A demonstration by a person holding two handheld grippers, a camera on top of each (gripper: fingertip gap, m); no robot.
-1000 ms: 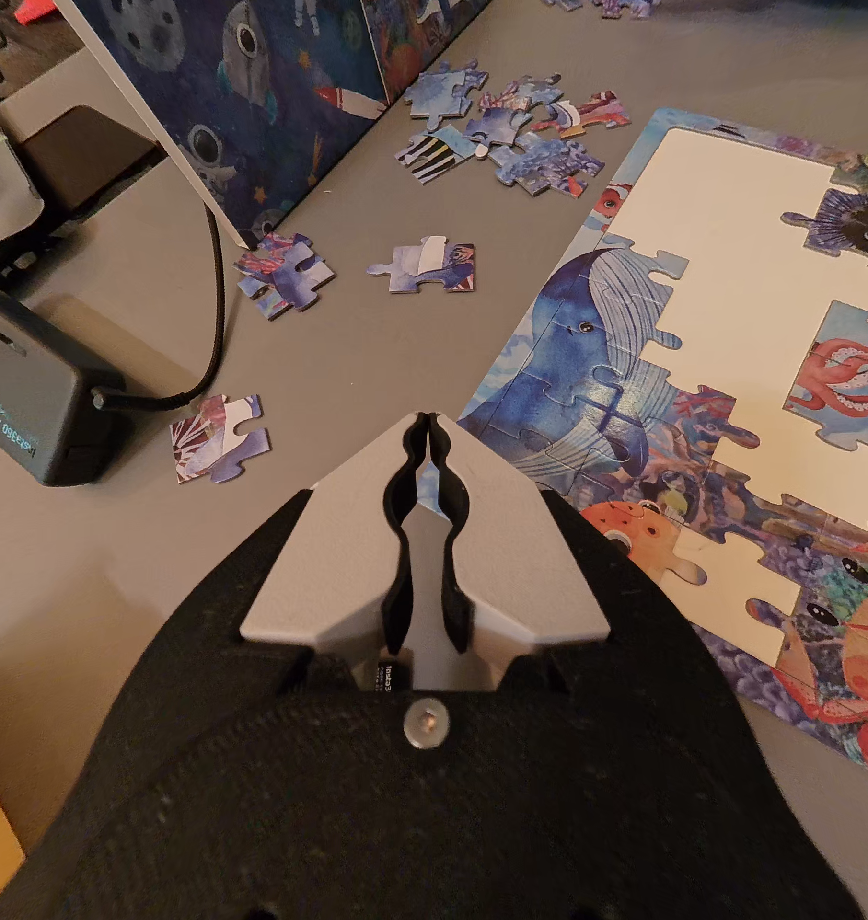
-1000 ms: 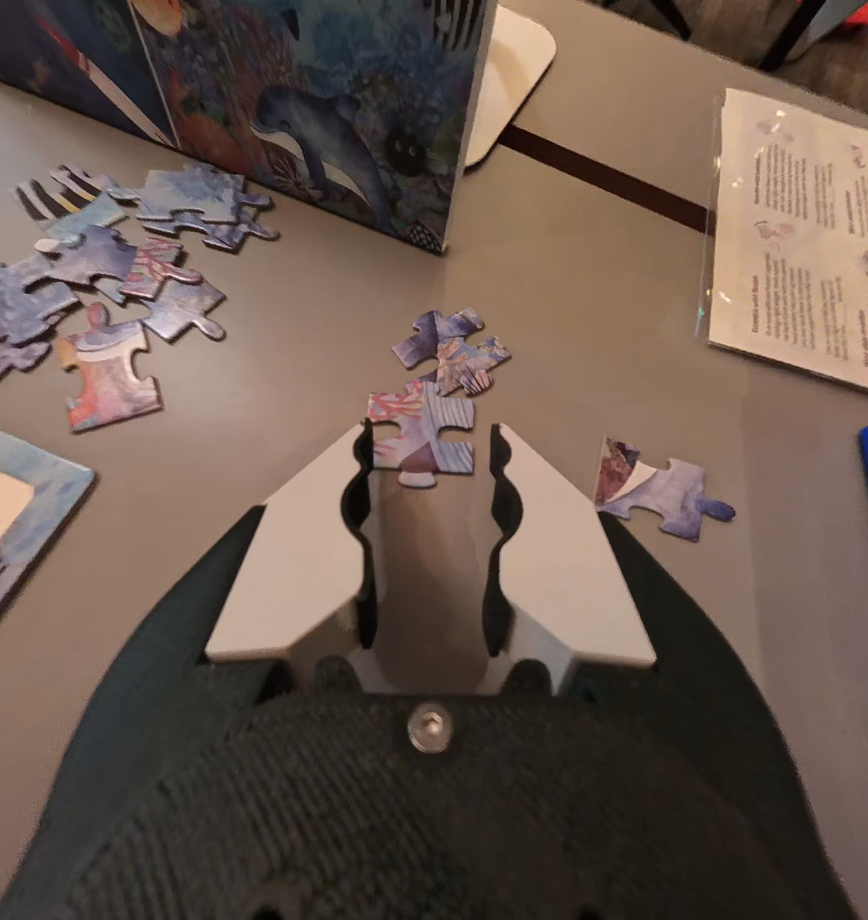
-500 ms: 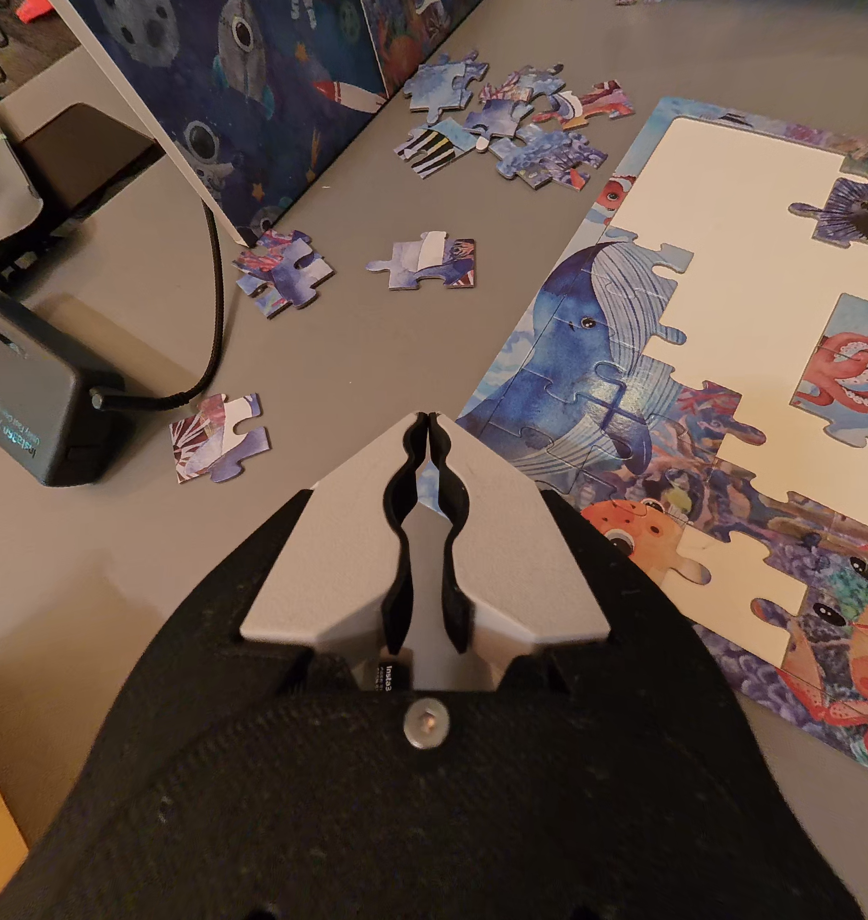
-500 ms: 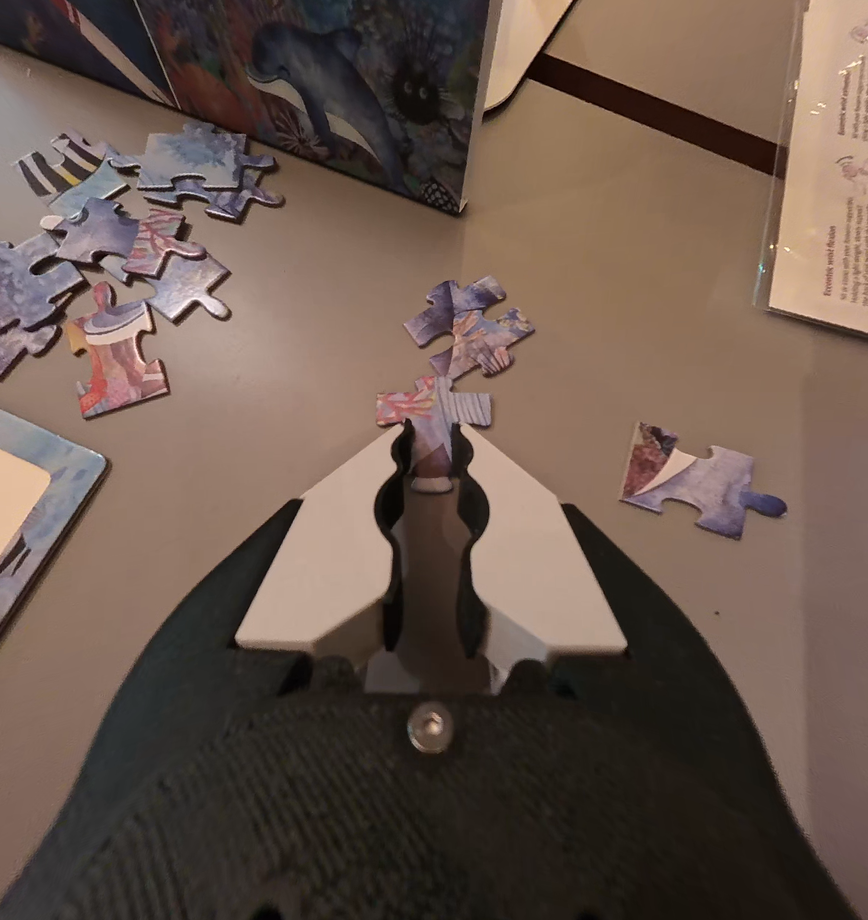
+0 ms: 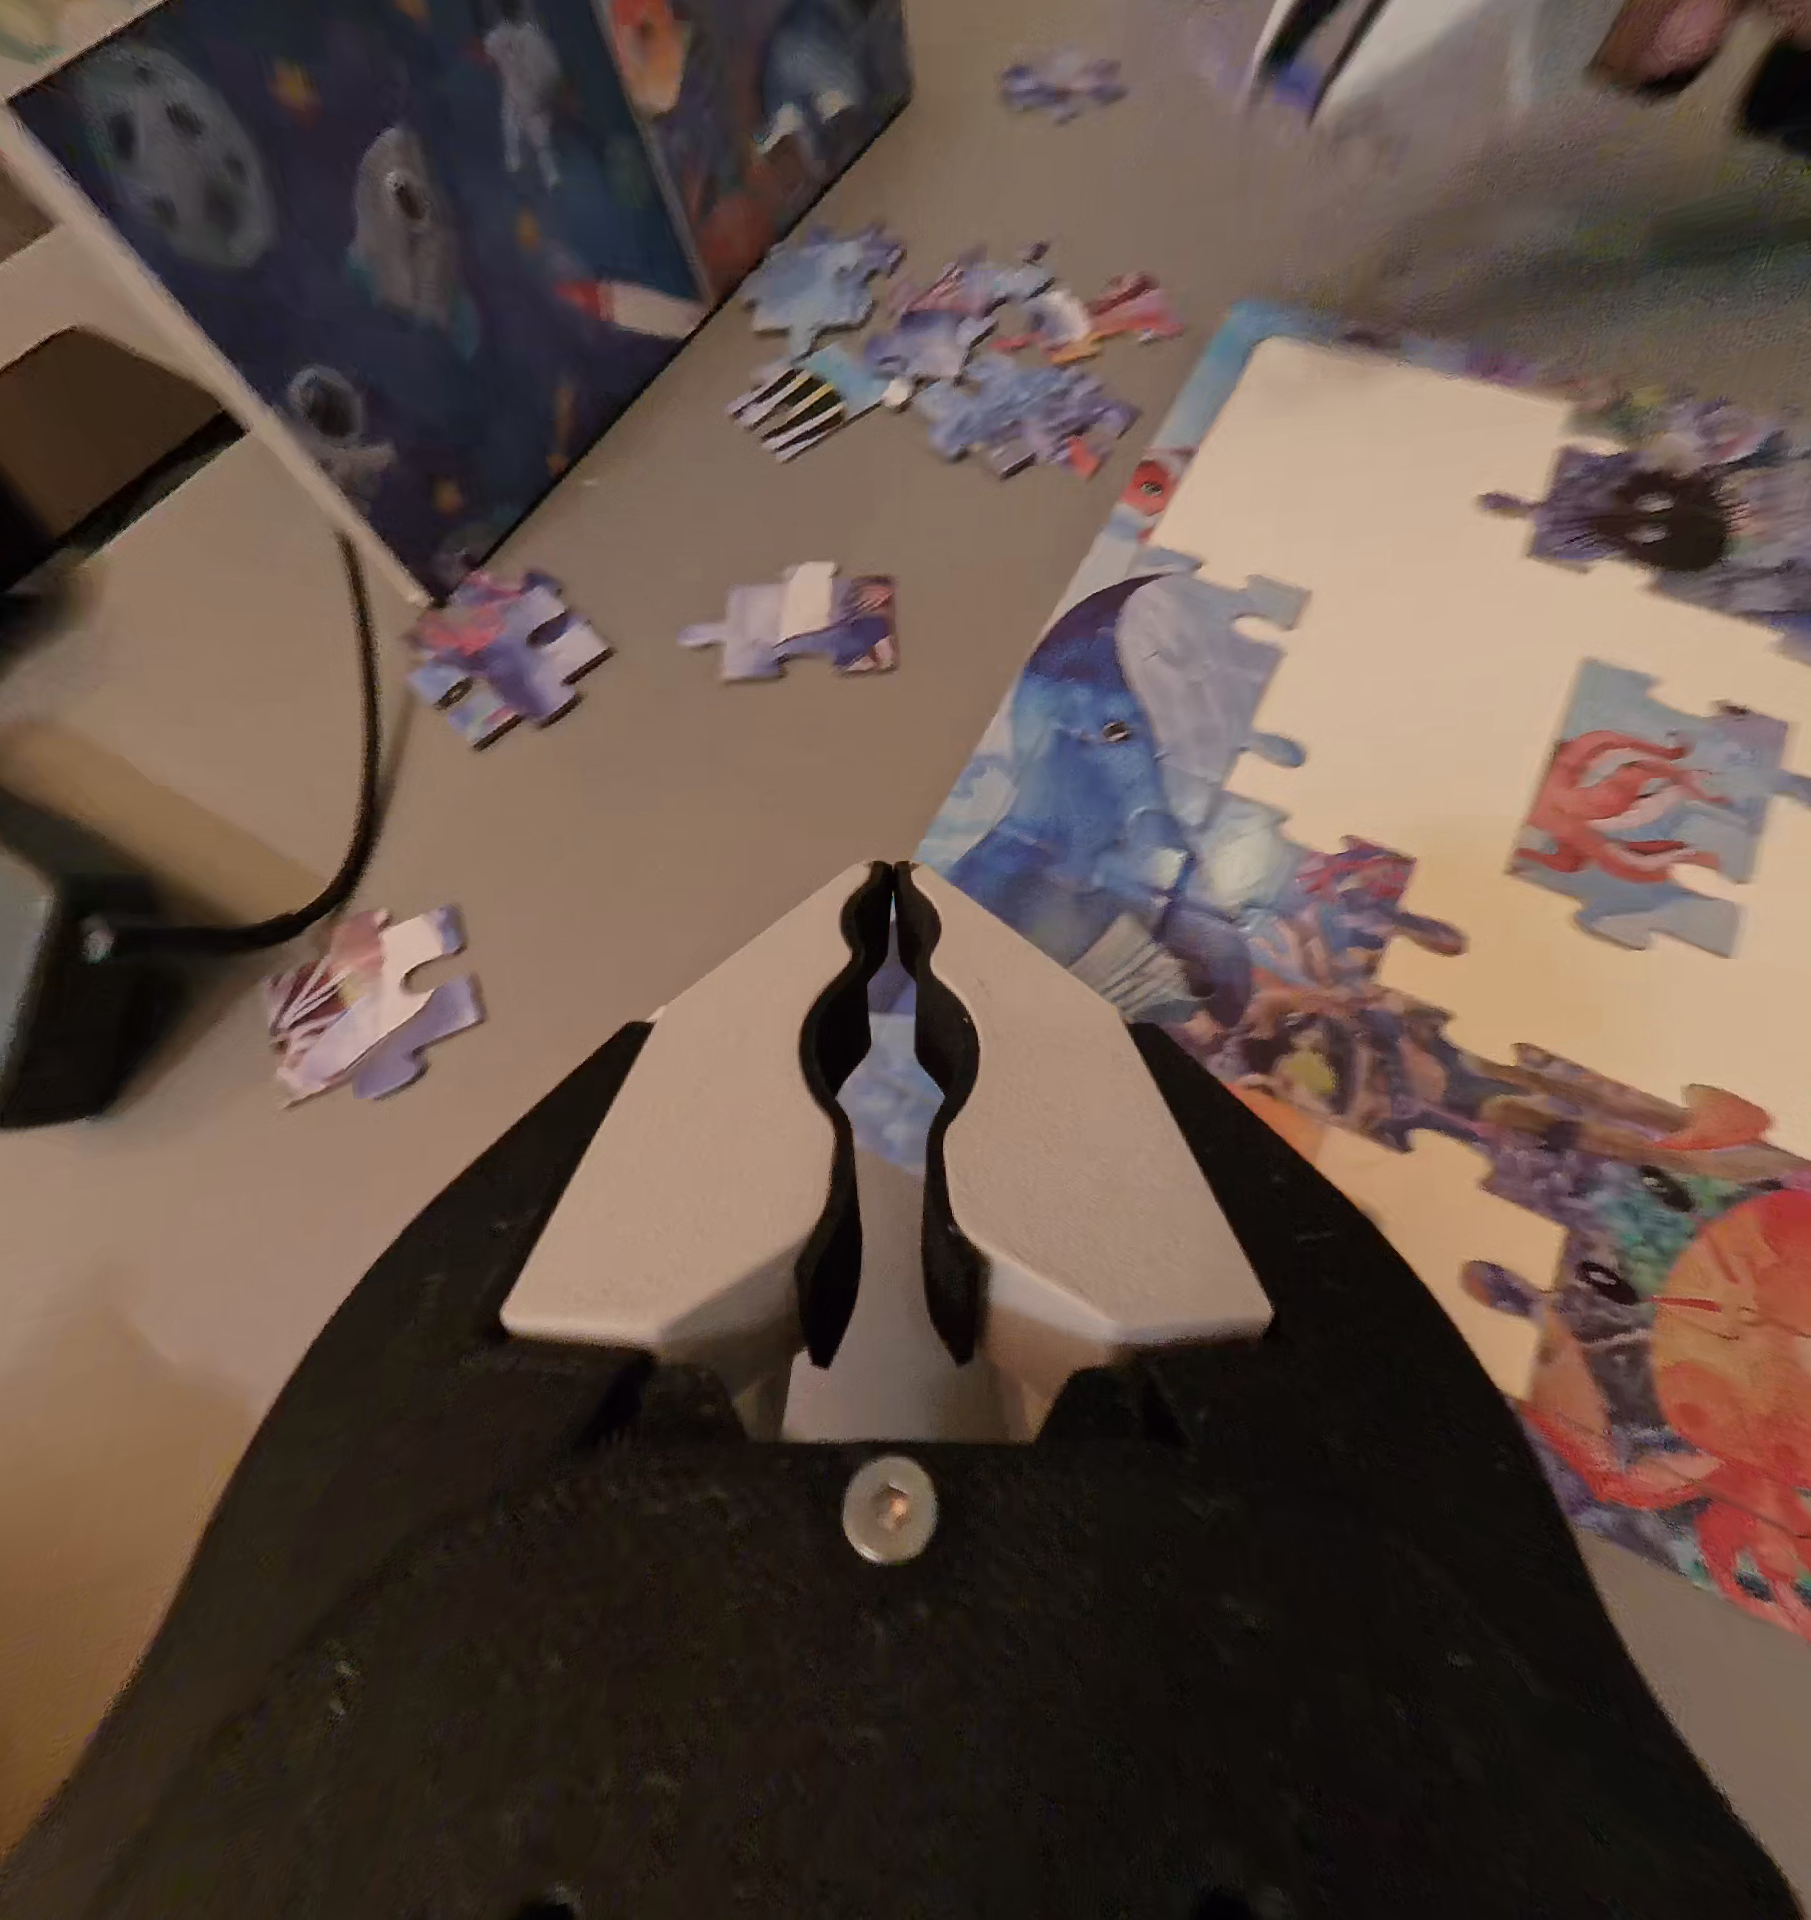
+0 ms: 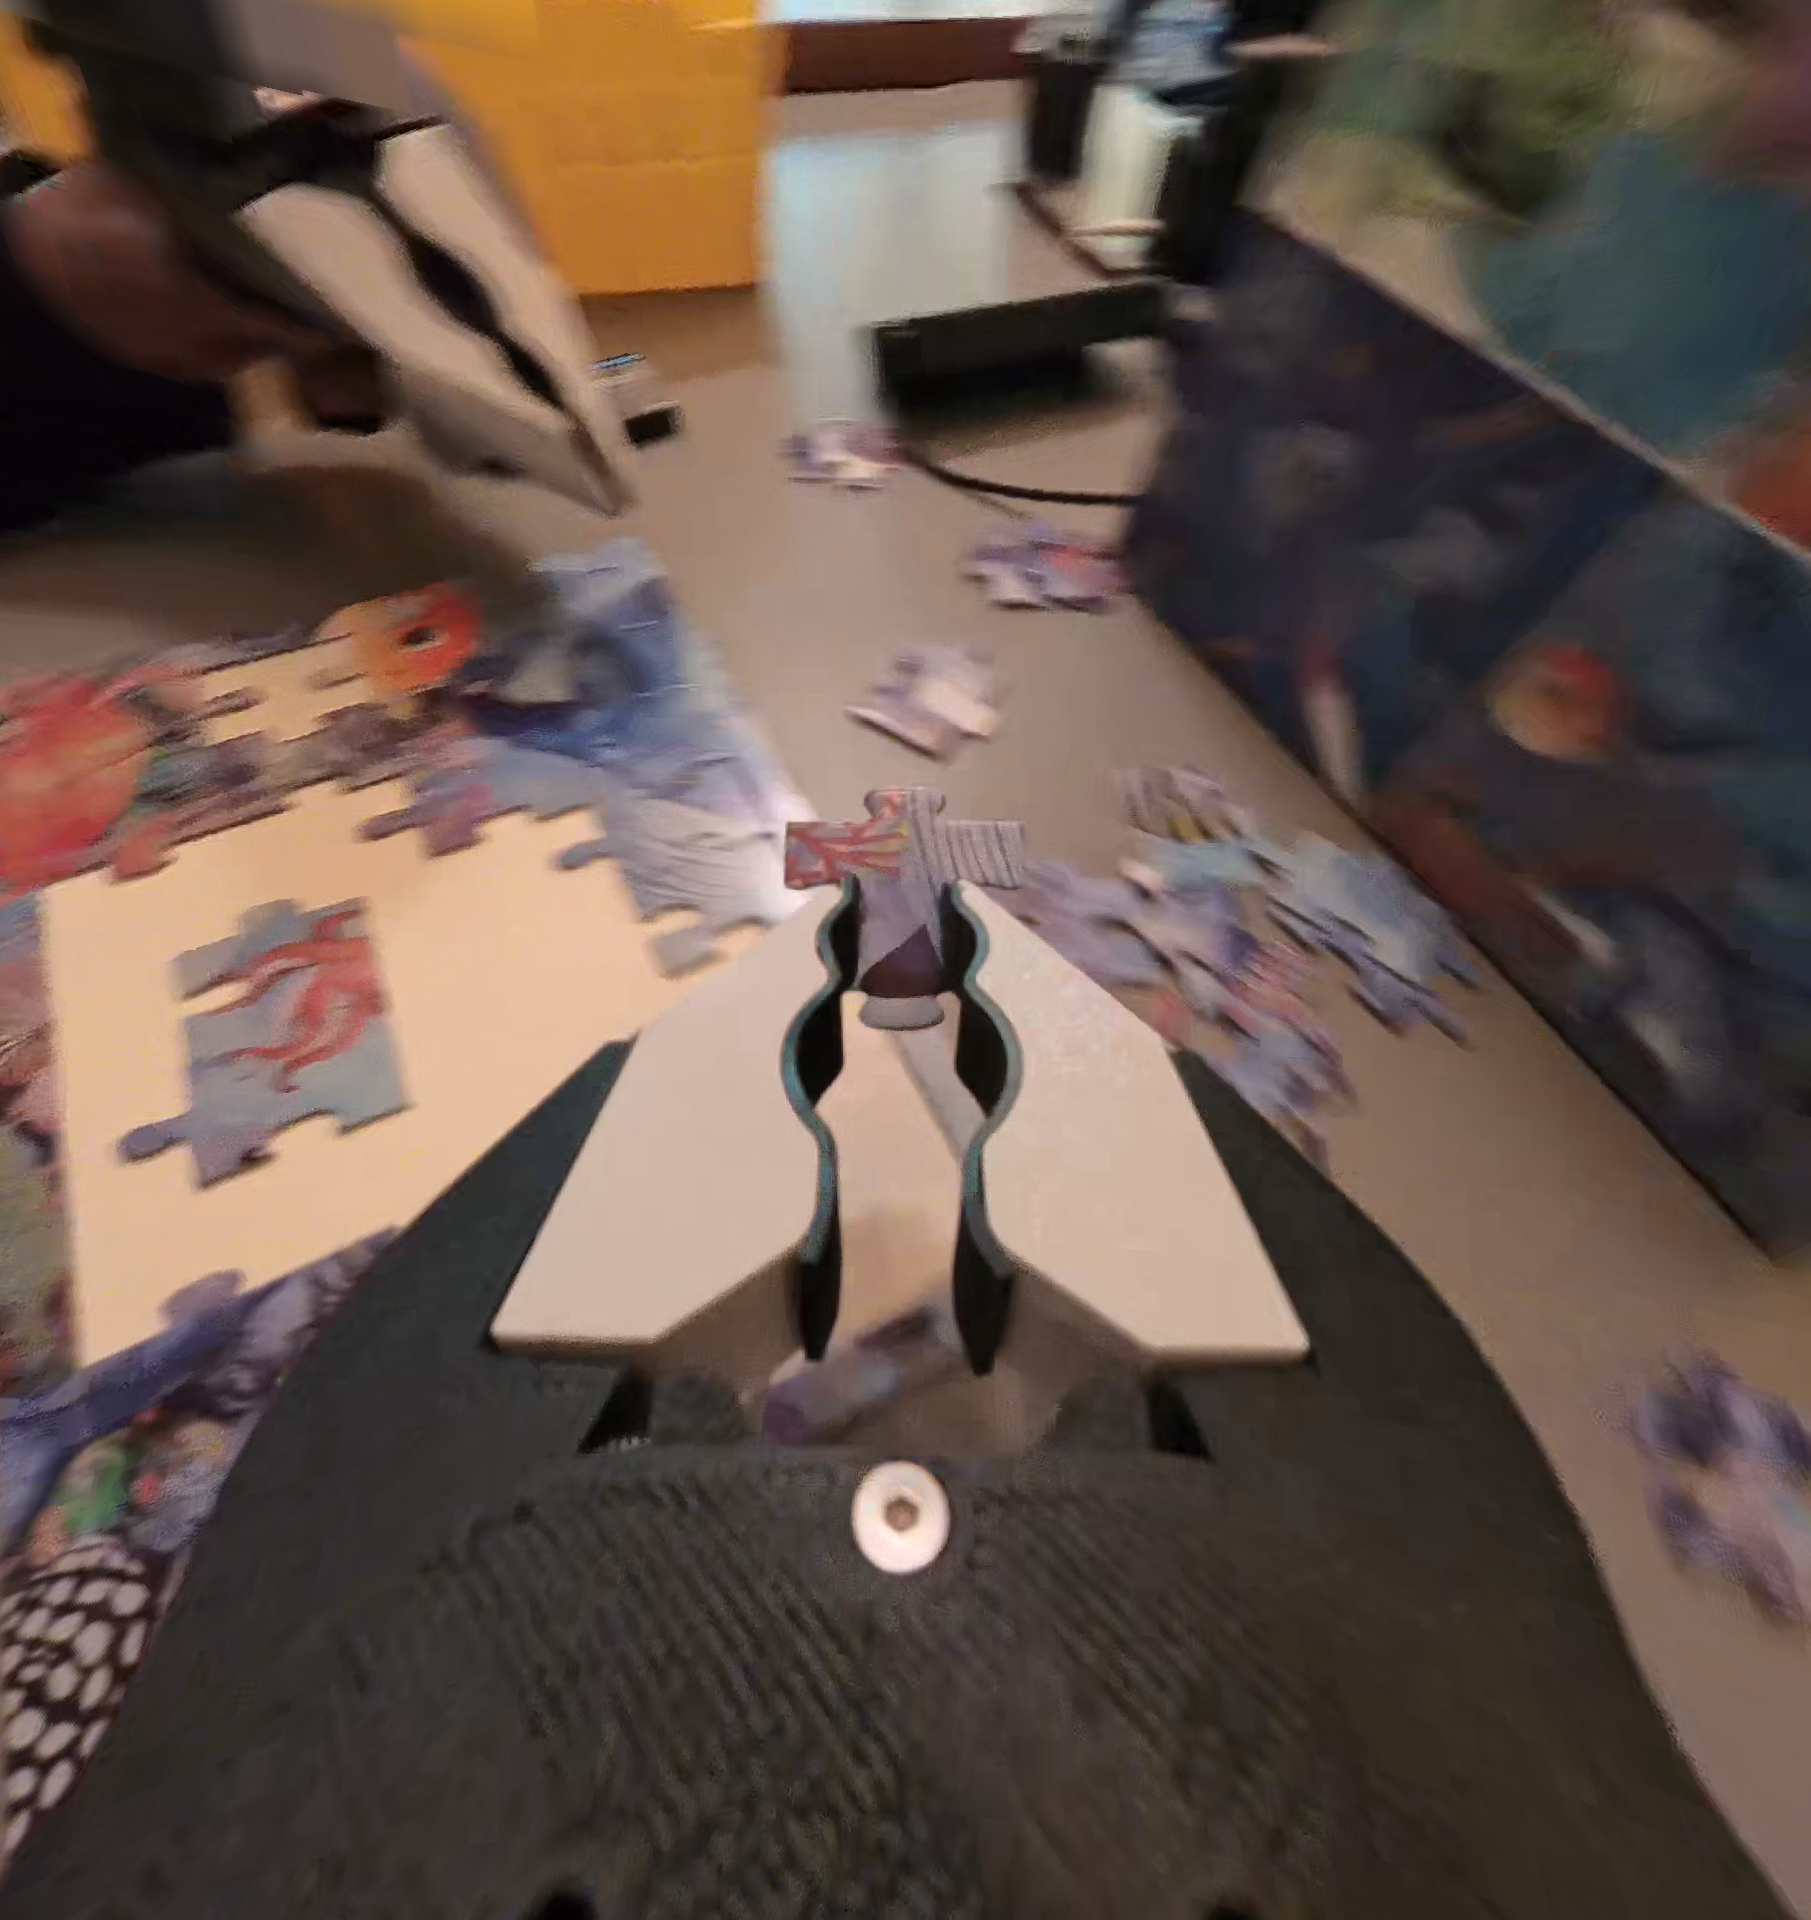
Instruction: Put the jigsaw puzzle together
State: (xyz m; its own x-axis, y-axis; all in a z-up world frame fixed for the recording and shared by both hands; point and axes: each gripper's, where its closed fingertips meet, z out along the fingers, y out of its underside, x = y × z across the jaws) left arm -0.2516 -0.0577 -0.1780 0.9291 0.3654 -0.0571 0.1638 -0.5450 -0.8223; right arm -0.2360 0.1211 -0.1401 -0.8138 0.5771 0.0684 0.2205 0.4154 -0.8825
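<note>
While the right gripper is clamping a single jigsaw piece by its lower tab, the piece is standing upright between the fingertips, its red coral and striped pattern facing the camera, lifted clear of the grey table. Beyond and to the left of it in the blurred right wrist view, the puzzle board is lying flat with its cream backing showing through the middle, a lone piece with a red octopus sitting on that bare part, apart from the assembled edge. Loose pieces are lying scattered just right of the held piece, along the foot of the standing puzzle box. The left gripper is showing at the upper left of that view, hovering above the far corner of the board. Seen from its own camera, the left gripper is holding nothing, its fingertips pressed together, poised over the near left corner of the board, where the blue whale is already joined up. A heap of loose pieces is resting beyond the board's far left corner beside the space-themed box, and three stray pieces are lying well apart toward the table's left edge, near a black cable and a dark device.
</note>
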